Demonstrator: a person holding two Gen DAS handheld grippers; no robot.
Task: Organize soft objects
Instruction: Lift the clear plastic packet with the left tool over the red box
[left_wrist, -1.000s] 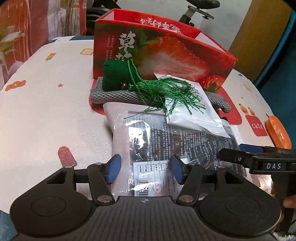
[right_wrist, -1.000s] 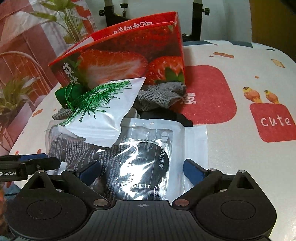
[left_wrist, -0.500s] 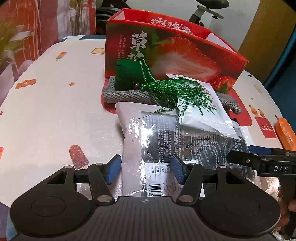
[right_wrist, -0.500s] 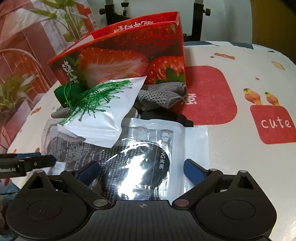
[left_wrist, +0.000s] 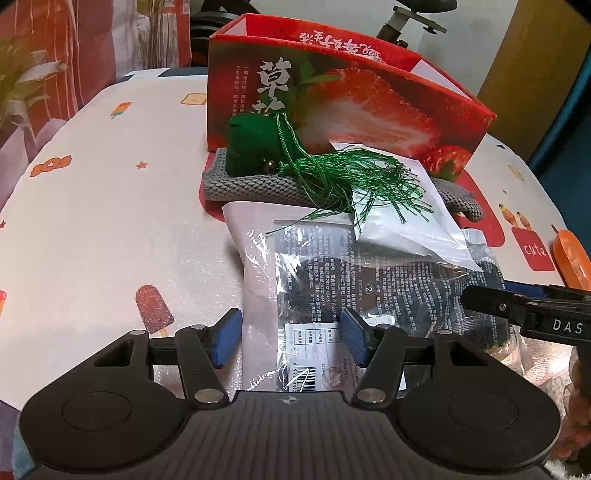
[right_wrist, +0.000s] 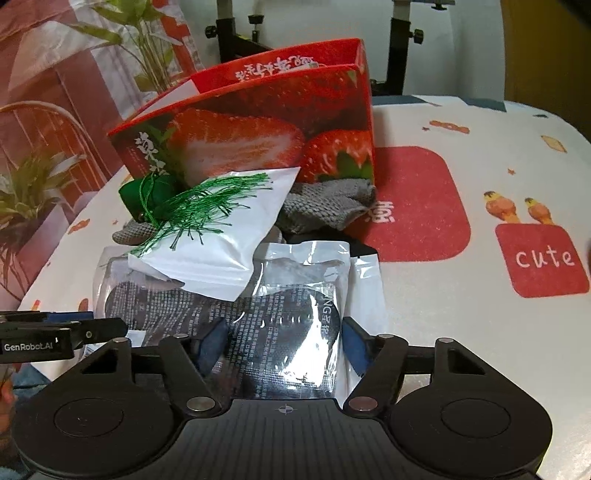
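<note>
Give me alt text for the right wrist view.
The right gripper straddles a clear plastic packet of dark fabric lying on a patterned tablecloth, its jaws narrowed around it. Behind lie a white pouch, a green tassel, grey knitwear and an open strawberry box.

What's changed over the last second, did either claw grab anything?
Right claw has narrowed around the clear packet, which now rides up between its pads; a firm grip isn't certain. Left claw shifted left, open, holding nothing. Green tassel, white pouch and strawberry box unmoved.
</note>
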